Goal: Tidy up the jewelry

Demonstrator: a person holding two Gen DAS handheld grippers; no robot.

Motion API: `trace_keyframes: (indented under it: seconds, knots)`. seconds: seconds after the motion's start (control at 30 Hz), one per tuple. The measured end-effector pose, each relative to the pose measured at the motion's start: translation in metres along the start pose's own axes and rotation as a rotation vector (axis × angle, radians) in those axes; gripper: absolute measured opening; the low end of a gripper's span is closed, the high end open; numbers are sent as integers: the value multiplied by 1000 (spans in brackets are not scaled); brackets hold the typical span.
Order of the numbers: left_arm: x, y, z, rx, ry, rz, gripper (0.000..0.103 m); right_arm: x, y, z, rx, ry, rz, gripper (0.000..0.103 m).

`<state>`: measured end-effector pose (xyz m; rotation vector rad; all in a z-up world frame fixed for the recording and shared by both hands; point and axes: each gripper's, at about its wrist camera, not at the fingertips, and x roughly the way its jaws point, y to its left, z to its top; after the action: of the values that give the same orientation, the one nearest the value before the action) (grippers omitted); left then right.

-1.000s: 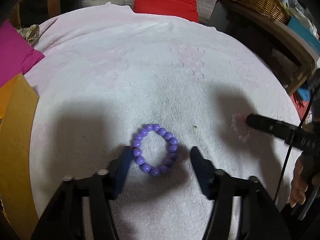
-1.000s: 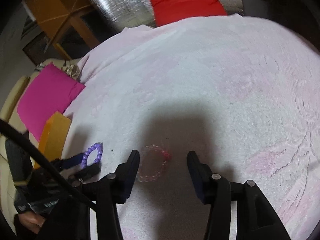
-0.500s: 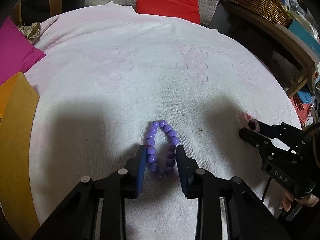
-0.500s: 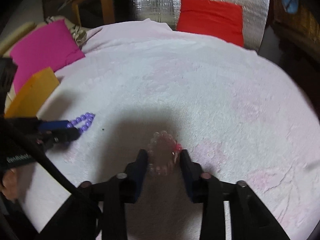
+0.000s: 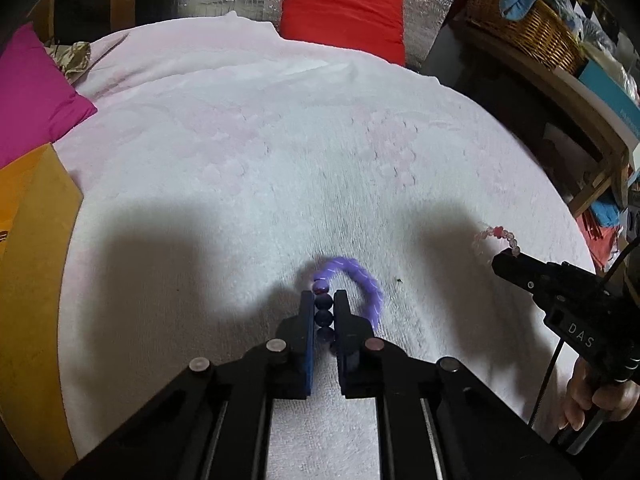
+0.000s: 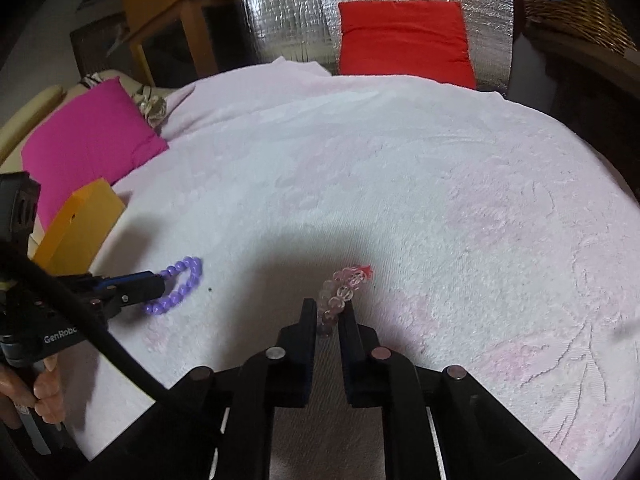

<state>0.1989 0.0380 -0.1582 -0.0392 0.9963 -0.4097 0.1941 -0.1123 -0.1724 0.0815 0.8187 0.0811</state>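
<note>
Both tongs (image 5: 324, 302) (image 6: 328, 312) now clamped on bracelets (image 5: 352, 280) (image 6: 342, 294)

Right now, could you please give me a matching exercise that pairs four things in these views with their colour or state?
Things:
1. left gripper
2. right gripper
3. cushion by the foil
4. cushion beside the orange board

Colour or state:
A. magenta
B. shut on the clear pink bracelet
C. red
D. shut on the purple bracelet

Pairs: 1-D, 2-B, 3-C, 4-A
</note>
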Motion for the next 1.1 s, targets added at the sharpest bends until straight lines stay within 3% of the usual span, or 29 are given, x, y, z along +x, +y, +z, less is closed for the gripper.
trace_keyframes:
  seconds: [0.3,0.5,0.6,0.67,0.7,1.1]
  knots:
    - [11,-2,-1,27,46,28,10,8,-4,-2,7,50,-19,12]
    - [14,-9,-2,49,39,12,29,14,-4,-3,5,80,-22,15]
    - [15,-13,-2,69,33,28,29,15,-1,-4,-13,71,-29,14]
    - [15,-11,-1,59,27,31,20,14,2,-5,-39,63,-30,15]
    - [14,-10,-1,54,27,33,9,13,4,-6,-55,56,-35,13]
    - [-29,-5,9,2,-111,5,9,-11,-4,2,17,-44,22,12]
